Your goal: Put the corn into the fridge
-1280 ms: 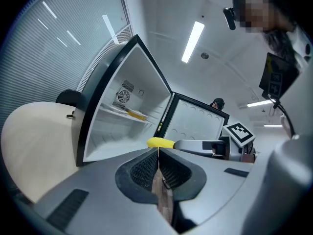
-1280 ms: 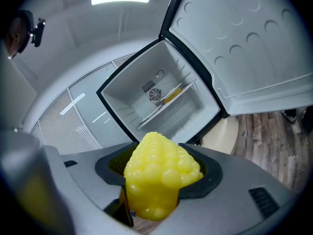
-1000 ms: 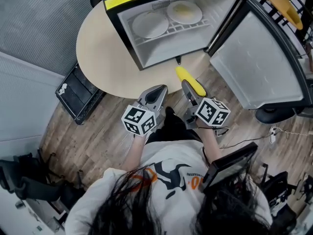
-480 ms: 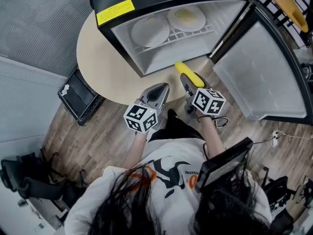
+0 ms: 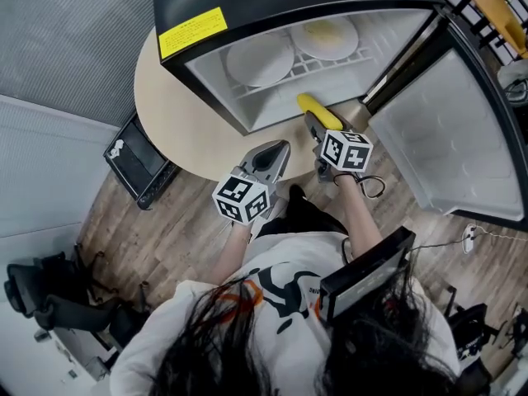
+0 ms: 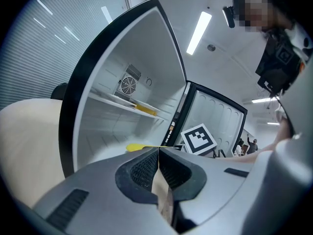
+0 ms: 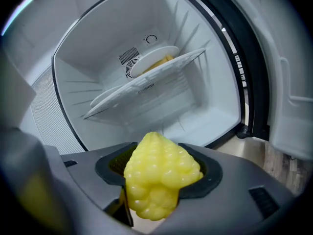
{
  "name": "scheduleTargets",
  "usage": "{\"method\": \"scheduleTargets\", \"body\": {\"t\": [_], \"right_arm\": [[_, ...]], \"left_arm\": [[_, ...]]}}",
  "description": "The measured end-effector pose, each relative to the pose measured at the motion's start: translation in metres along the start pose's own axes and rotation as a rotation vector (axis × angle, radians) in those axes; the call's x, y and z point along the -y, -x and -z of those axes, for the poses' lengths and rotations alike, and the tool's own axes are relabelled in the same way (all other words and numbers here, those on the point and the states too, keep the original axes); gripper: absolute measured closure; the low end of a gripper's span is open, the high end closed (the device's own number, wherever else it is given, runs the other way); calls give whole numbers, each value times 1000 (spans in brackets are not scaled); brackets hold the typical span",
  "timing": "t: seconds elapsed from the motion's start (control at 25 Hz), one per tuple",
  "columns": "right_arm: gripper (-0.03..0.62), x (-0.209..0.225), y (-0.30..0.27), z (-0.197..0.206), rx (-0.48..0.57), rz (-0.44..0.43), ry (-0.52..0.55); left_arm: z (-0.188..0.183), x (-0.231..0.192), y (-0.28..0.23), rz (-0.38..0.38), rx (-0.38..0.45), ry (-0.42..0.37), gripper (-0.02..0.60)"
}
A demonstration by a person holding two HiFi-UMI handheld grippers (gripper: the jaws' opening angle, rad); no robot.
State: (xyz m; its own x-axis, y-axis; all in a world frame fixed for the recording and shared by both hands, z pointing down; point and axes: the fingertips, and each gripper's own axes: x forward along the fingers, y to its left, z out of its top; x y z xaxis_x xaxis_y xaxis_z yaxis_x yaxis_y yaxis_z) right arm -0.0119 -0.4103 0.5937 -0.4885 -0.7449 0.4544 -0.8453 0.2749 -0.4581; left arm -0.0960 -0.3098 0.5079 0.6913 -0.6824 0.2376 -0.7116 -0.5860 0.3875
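Observation:
A yellow corn cob [image 5: 319,111] [image 7: 159,176] is clamped in my right gripper [image 5: 317,127] [image 7: 159,180], its tip at the mouth of the open mini fridge [image 5: 272,97] [image 7: 146,111], over the lower compartment floor. The fridge door [image 5: 437,147] stands swung open to the right. My left gripper [image 5: 272,157] [image 6: 159,173] is shut with nothing in it, held just left of the right one over the table edge, short of the fridge. In the left gripper view the corn [image 6: 139,147] shows as a yellow sliver beside the right gripper's marker cube [image 6: 198,138].
The fridge stands on a round beige table [image 5: 177,114]. Its wire shelf [image 5: 289,73] carries two white plates [image 5: 258,58], the right plate [image 5: 328,37] with something yellow on it. A black box [image 5: 136,159] sits on the wooden floor at left.
My right gripper has carried the corn forward, from over the table edge to the fridge opening. The left gripper has barely shifted.

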Motion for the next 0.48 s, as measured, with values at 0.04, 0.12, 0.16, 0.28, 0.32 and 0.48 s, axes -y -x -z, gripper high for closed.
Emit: {"method": "scheduleTargets", "body": {"t": [0.04,0.12,0.16,0.28,0.32,0.48], "right_arm": [[326,2,-6,0,-4,2,-5],[326,6,-16,0,-15,6,-2],[326,7,-21,1,-22,8,8],[326,9,-33,0,-36,1,44],[326,9,-36,-1,-35,-8,54],[326,4,-47,-8,-23,-37,155]], "left_arm": [[1,-1,-1,-2,-4,1,569],[3,-3,-2,-6,-12,3,569],[4,-5,-2,-8,-15,4,569],[4,-8,-3,-15,-18,7,569],[4,-10,-4,-18,-19,9,569],[4,-16,-6,-32,-21,13,569]]}}
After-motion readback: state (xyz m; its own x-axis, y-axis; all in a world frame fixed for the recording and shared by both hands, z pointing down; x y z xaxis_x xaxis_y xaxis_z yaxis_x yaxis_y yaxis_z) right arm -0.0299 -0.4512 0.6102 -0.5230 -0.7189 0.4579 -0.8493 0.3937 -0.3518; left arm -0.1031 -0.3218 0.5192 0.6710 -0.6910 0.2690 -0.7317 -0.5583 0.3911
